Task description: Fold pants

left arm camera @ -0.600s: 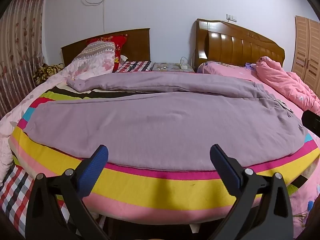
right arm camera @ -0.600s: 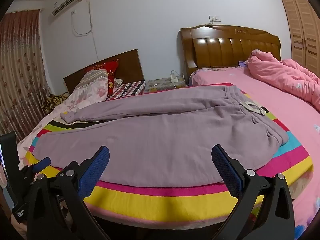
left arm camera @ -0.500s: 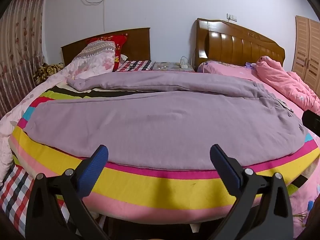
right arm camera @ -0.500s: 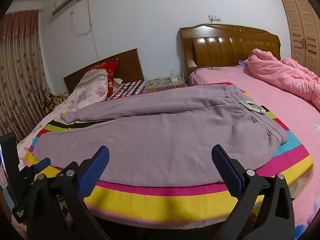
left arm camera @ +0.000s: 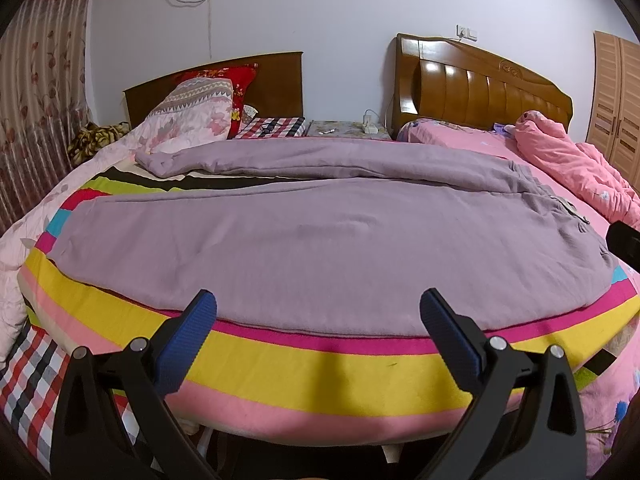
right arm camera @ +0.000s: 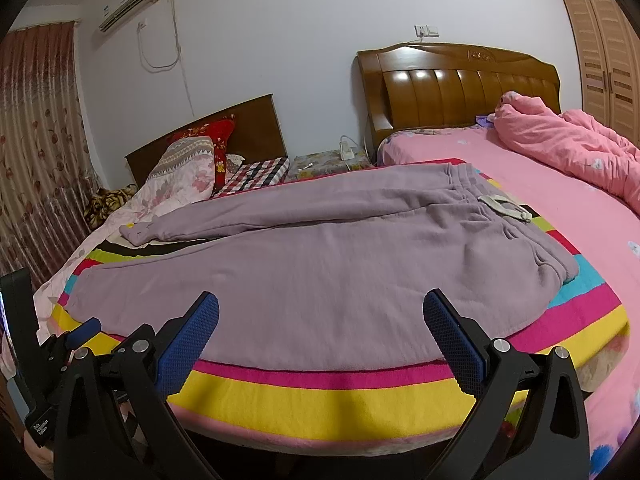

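Lilac sweatpants [left arm camera: 320, 240] [right arm camera: 320, 264] lie spread flat on a striped blanket [left arm camera: 320, 368] [right arm camera: 320, 392] on the bed. The waistband with a pale drawstring [right arm camera: 504, 206] is at the right; the two legs run left, the far one ending in a cuff [right arm camera: 138, 234]. My left gripper [left arm camera: 318, 312] hovers open over the pants' near edge, nothing between its blue pads. My right gripper [right arm camera: 320, 314] also stands open above the near edge, empty. The left gripper [right arm camera: 80, 330] also shows at the right wrist view's lower left.
A pink quilt [right arm camera: 568, 148] is heaped on the pink bed at the right. Pillows [left arm camera: 200, 116] lean on the left headboard. A nightstand [left arm camera: 348, 130] with a power strip stands between the wooden headboards. A curtain [right arm camera: 36, 140] hangs left; a wardrobe [right arm camera: 600, 48] stands right.
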